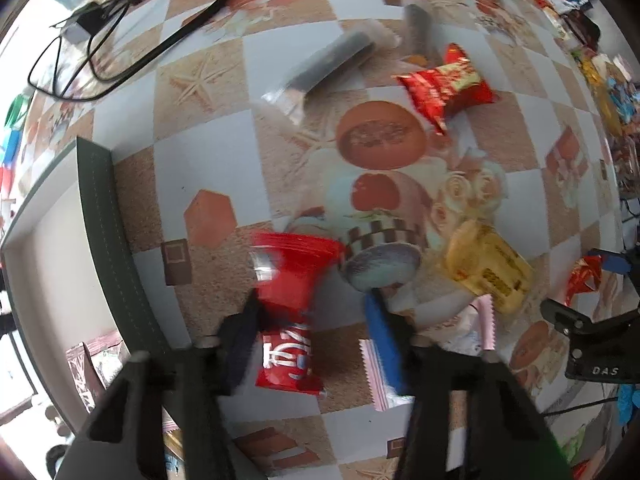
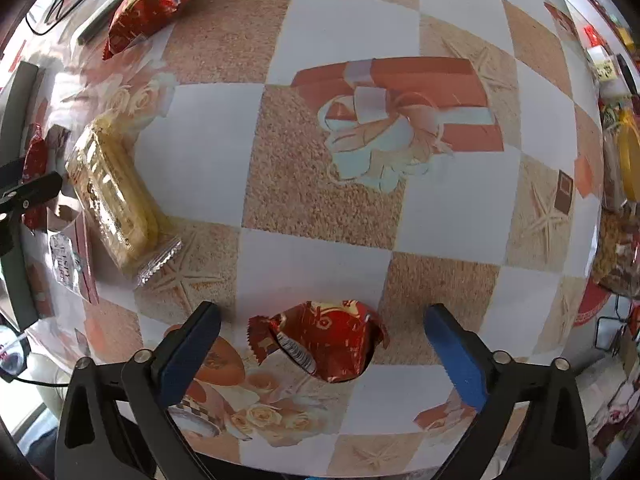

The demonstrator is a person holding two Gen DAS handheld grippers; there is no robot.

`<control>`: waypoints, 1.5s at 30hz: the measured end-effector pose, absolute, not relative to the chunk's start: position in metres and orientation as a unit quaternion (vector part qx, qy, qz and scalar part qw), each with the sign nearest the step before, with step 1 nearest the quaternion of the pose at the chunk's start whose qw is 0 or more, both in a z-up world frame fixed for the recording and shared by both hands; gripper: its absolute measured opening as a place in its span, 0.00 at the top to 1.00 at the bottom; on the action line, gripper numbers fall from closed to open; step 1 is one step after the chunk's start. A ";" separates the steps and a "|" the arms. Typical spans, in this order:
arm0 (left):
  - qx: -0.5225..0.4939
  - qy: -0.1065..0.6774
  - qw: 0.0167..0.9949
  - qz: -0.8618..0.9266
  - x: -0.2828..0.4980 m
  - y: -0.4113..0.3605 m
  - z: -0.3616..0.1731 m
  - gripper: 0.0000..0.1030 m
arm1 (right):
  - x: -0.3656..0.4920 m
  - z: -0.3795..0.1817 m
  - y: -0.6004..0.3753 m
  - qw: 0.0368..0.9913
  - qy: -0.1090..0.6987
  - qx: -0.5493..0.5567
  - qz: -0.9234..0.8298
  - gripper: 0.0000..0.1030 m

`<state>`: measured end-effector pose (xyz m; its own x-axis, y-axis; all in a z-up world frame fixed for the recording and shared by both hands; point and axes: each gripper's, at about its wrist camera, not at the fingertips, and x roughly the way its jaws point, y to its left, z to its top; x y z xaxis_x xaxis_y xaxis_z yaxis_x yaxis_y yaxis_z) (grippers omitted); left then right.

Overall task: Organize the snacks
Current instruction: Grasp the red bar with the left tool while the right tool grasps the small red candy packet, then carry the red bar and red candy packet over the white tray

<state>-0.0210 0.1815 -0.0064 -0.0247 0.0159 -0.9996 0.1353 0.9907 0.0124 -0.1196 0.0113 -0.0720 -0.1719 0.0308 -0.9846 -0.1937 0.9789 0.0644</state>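
Observation:
In the left wrist view my left gripper (image 1: pixel 310 312) is open, with a red KitKat packet (image 1: pixel 288 312) lying between its fingers against the left one. Beside the right finger lie a pink-edged wrapper (image 1: pixel 472 336) and a yellow biscuit pack (image 1: pixel 488 266). Further off are a red snack bag (image 1: pixel 444 84) and two dark rolls (image 1: pixel 328 66). In the right wrist view my right gripper (image 2: pixel 322 318) is open around a small red foil snack (image 2: pixel 324 340) on the table. The yellow biscuit pack (image 2: pixel 114 196) lies to its left.
A dark green tray (image 1: pixel 108 248) with a pale inside stands at the left of the left wrist view. Black cables (image 1: pixel 120 40) lie at the back left. More snack packs (image 2: pixel 620 184) crowd the table's right edge. The tablecloth is chequered.

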 end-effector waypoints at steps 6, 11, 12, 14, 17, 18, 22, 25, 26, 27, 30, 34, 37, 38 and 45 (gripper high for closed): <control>0.051 0.716 0.694 -0.053 -0.027 0.172 0.000 0.78 | -0.123 -0.056 0.022 0.653 0.748 -0.059 0.098 0.52; 0.043 0.701 0.709 -0.069 -0.038 0.168 0.020 0.78 | -0.130 -0.052 0.017 0.652 0.753 -0.015 0.090 0.53; 0.043 0.698 0.711 -0.071 -0.041 0.167 0.024 0.78 | -0.132 -0.050 0.016 0.652 0.753 -0.006 0.089 0.53; 0.044 0.691 0.717 -0.078 -0.047 0.167 0.034 0.78 | -0.137 -0.046 0.014 0.652 0.753 0.010 0.087 0.53; 0.041 0.685 0.722 -0.089 -0.058 0.169 0.046 0.78 | -0.143 -0.041 0.012 0.651 0.754 0.029 0.084 0.53; 0.041 0.682 0.724 -0.093 -0.062 0.168 0.050 0.78 | -0.145 -0.039 0.011 0.651 0.754 0.034 0.083 0.53; 0.045 0.675 0.730 -0.100 -0.077 0.168 0.062 0.78 | -0.149 -0.032 0.015 0.652 0.752 0.046 0.085 0.53; 0.041 0.673 0.732 -0.100 -0.080 0.181 0.069 0.78 | -0.151 -0.027 0.022 0.653 0.750 0.045 0.090 0.52; 0.039 0.672 0.733 -0.099 -0.083 0.180 0.062 0.78 | -0.150 -0.026 0.024 0.654 0.750 0.045 0.092 0.52; 0.037 0.670 0.734 -0.098 -0.084 0.182 0.062 0.78 | -0.150 -0.024 0.027 0.655 0.749 0.044 0.093 0.52; 0.032 0.664 0.741 -0.097 -0.085 0.183 0.067 0.78 | -0.151 -0.015 0.033 0.659 0.745 0.040 0.100 0.52; 0.024 0.653 0.751 -0.092 -0.087 0.198 0.079 0.78 | -0.148 -0.004 0.049 0.666 0.737 0.029 0.111 0.52; 0.018 0.646 0.758 -0.087 -0.089 0.205 0.085 0.78 | -0.145 0.004 0.061 0.670 0.732 0.020 0.120 0.52; 0.016 0.644 0.760 -0.085 -0.089 0.208 0.087 0.78 | -0.144 0.007 0.066 0.671 0.730 0.017 0.124 0.52; -0.005 0.631 0.773 -0.061 -0.093 0.236 0.100 0.78 | -0.134 0.021 0.099 0.678 0.720 -0.007 0.148 0.52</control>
